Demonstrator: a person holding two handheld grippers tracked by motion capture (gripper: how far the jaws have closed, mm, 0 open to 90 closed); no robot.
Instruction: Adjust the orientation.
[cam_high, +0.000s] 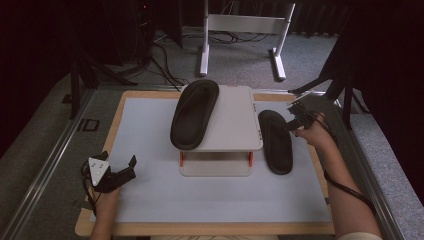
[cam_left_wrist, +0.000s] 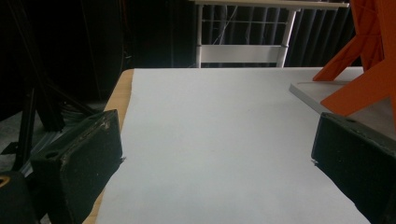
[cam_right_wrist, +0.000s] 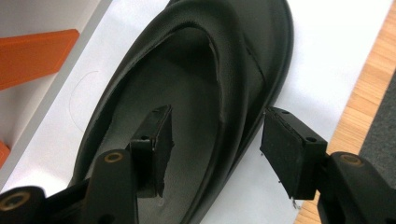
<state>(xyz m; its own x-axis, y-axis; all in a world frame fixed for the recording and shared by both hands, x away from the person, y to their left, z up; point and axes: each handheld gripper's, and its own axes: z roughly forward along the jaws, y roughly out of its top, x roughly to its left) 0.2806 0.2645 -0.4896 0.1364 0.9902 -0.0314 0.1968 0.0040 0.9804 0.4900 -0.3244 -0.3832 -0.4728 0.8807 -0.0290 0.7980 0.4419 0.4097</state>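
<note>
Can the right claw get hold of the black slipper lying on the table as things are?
Probably yes: the right claw is open, straddling one edge of the slipper, with nothing between them.

Open tongs (cam_right_wrist: 215, 149) straddle a black slipper's (cam_right_wrist: 196, 84) edge — not clamped.

The desk (cam_high: 95, 220) has a light wooden edge and a pale grey-white mat (cam_high: 150, 190) covering most of its top. Aluminium rails (cam_high: 45, 170) run along both sides of the desk. The floor (cam_high: 240, 60) is grey carpet. A white metal frame (cam_high: 245, 30) on two feet stands on the carpet beyond the desk. Black cables (cam_high: 165, 65) lie across the floor near it. Dark curtains (cam_high: 390, 50) enclose the area, and black stand legs (cam_high: 82, 75) rise at the left and right.
</note>
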